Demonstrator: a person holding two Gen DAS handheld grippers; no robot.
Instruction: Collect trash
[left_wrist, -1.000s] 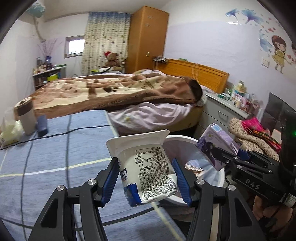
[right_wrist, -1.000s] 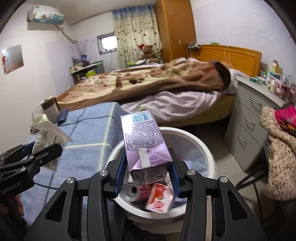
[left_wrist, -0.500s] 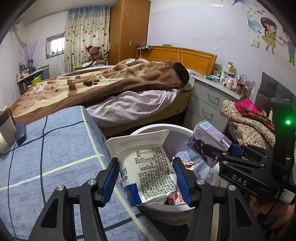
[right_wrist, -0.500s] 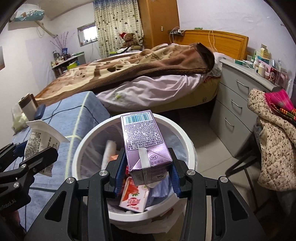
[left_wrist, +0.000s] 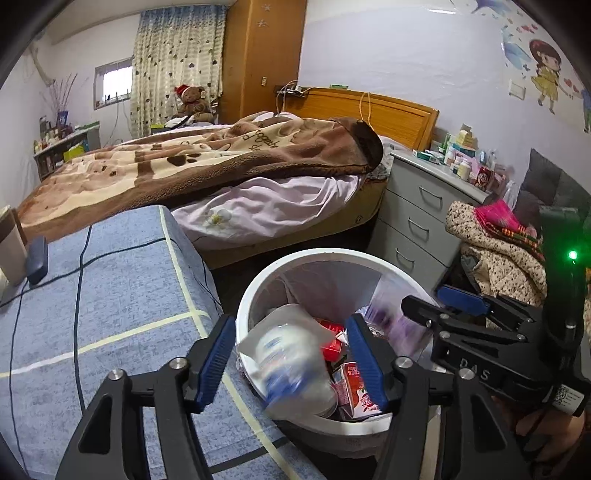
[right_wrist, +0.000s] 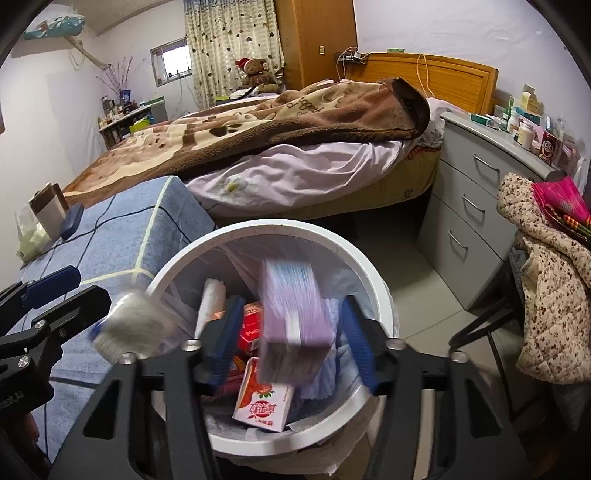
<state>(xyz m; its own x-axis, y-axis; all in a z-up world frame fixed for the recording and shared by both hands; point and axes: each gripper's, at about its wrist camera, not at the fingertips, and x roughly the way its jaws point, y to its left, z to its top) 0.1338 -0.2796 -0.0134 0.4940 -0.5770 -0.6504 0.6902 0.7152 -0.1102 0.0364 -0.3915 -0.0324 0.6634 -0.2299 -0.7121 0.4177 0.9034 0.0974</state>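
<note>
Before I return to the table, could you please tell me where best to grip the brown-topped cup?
Probably high on the cup, just under its brown band, coming level from the front. It stands upright, while a dark blue case lies by its lower right and a plastic bag crowds its left, leaving the top free for the jaws.

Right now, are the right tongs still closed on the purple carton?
No, the right tongs stand open, and the purple carton is blurred between their blue pads, touching neither, over the white bin.
</note>
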